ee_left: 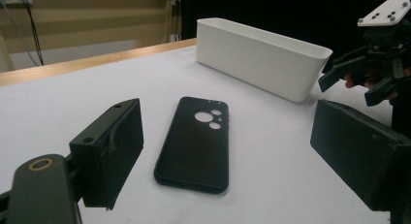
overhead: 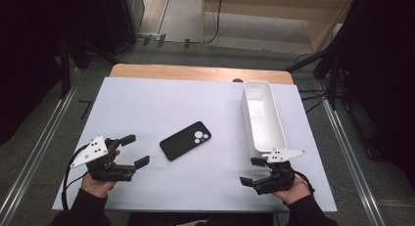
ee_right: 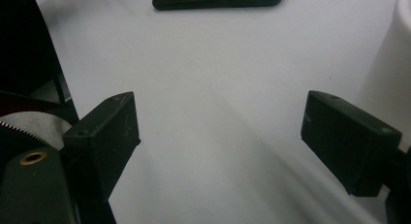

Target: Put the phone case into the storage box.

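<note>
Black and unmarked, the phone case [overhead: 185,140] lies flat on the white counter [overhead: 161,103], camera cutouts up, no brand or writing legible on it. It sits between the left gripper [overhead: 138,150] and right gripper [overhead: 250,171], near the left one. Both sets of fingers stand wide apart, holding nothing. A white bin [overhead: 262,116] rests just beyond the right gripper.

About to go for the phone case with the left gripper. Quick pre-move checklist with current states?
1. Left gripper open, nothing between its jaws: ok.
2. Right gripper open, nothing held: ok.
3. Phone case lies flat on the table, camera cutout up, untouched: ok.
4. Path from left gripper to phone case free: ok.
5. White bin upright at the right, apart from the phone case: ok.
6. Bin contents: looks empty from above, far end cannot tell.
</note>
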A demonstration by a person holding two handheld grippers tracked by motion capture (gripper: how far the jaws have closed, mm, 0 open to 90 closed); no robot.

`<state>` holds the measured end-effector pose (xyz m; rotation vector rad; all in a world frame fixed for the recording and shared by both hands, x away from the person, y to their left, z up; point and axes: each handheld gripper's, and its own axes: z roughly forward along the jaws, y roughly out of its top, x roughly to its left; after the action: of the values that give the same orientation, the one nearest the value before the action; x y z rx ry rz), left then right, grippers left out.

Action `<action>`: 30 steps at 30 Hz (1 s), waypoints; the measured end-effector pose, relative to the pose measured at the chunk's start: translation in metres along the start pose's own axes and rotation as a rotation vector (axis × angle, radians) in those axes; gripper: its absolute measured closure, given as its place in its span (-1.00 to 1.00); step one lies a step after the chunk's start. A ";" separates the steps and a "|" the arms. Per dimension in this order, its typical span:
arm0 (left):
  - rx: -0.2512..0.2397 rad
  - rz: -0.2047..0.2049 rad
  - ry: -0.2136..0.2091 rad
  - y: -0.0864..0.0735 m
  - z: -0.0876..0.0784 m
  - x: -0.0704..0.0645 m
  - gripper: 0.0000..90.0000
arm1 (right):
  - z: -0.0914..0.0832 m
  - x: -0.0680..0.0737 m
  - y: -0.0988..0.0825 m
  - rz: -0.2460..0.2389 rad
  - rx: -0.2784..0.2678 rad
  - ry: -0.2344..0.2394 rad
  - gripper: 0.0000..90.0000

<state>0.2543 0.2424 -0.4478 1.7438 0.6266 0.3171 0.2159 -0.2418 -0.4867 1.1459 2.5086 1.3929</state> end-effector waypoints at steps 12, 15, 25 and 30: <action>-0.005 0.009 0.006 0.000 0.016 0.003 -0.74 | 0.000 0.000 0.000 0.001 0.005 0.000 -0.73; -0.005 0.009 0.008 0.001 0.019 0.004 -0.74 | 0.000 0.000 0.000 -0.003 0.005 0.000 -0.73; 0.003 0.047 -0.015 0.003 0.034 0.002 -0.74 | 0.000 0.000 0.000 -0.009 0.003 0.000 -0.73; -0.015 0.041 -0.022 0.004 0.040 0.003 -0.74 | 0.000 0.000 0.000 -0.010 0.003 -0.001 -0.73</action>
<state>0.2788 0.2116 -0.4549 1.7450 0.5721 0.3296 0.2157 -0.2415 -0.4873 1.1329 2.5132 1.3866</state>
